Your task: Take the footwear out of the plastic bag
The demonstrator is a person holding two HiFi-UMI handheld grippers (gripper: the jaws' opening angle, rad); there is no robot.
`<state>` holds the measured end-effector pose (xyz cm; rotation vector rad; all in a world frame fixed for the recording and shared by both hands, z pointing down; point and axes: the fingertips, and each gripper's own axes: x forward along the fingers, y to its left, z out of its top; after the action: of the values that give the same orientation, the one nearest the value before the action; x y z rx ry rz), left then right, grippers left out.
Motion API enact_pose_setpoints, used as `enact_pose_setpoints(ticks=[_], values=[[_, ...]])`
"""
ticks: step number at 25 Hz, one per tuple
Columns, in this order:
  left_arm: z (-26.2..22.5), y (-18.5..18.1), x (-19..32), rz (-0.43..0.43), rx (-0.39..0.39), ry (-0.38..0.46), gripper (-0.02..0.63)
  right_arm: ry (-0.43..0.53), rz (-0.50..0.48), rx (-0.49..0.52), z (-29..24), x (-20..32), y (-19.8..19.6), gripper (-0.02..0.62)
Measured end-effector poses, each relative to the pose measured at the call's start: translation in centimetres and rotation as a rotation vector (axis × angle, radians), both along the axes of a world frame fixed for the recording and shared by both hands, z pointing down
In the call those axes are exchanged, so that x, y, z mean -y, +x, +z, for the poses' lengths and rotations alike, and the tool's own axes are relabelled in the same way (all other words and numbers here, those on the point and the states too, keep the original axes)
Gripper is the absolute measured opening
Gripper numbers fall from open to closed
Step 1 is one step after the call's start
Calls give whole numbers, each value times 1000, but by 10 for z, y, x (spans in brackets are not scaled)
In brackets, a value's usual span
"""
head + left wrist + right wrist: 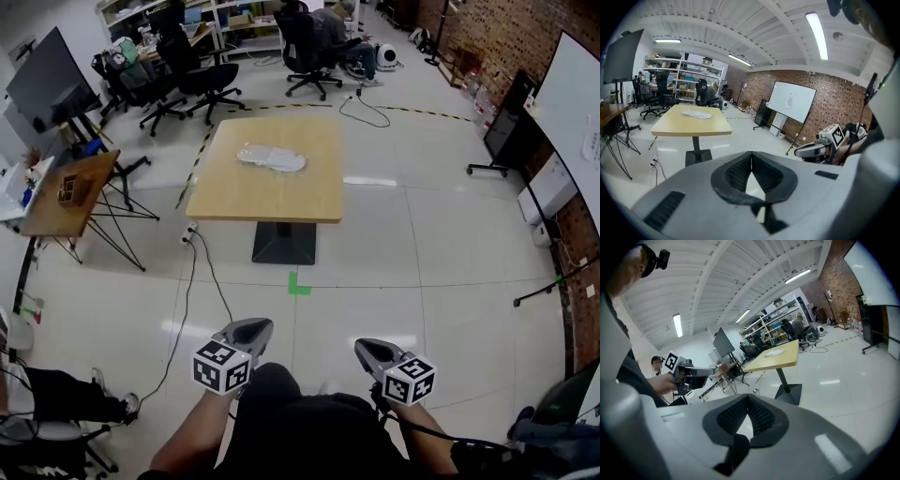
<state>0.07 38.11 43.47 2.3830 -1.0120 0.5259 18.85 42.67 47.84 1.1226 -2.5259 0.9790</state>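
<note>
A clear plastic bag with pale footwear inside (272, 157) lies on a square wooden table (281, 202) far ahead of me across the floor. It shows small on that table in the left gripper view (696, 114) and in the right gripper view (775, 352). My left gripper (257, 327) and right gripper (363, 348) hang low near my body, well short of the table. Both are shut with nothing between their jaws. In the left gripper view the pads (740, 171) meet at the tips.
A green tape mark (299, 284) lies on the tiled floor before the table base (284, 242). A cable (202, 281) runs along the floor at the left. A small side table (67, 192) stands left, office chairs (202, 80) and a seated person (337, 37) behind, a whiteboard (568, 94) right.
</note>
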Motion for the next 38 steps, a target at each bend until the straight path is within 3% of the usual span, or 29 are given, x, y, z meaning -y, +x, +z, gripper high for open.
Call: enact_pose_setpoints(ticks=[5,8,12,16,21,24,29,33,38], values=[[17,8,-7,15,28,-54,8,-43,1,19,13,5,6,3],[25,9,14,-4,-16,-93,8,-56,-1,20,21,28,2,3],[26,4,64,32,-27,-76,8,-67,-3,2,24,75,-15,3],[12,-14,130,15,-112,-53,8,-75,1,-40,11,131,-30,3],[-2,-41,208,57,-150,8,8,-27,84,-111,-14,205,-39,3],[3,-59,241,78,-173,3,8,-8,138,-122,-17,238,-49,3],[15,-79,281,42,-200,-21,8,-41,138,-143,-12,269,-61,3],[30,-75,302,41,-184,-45,8,-83,141,-94,-5,303,-59,3],[30,-75,333,-11,-148,-43,8,-77,59,-76,8,365,-67,3]])
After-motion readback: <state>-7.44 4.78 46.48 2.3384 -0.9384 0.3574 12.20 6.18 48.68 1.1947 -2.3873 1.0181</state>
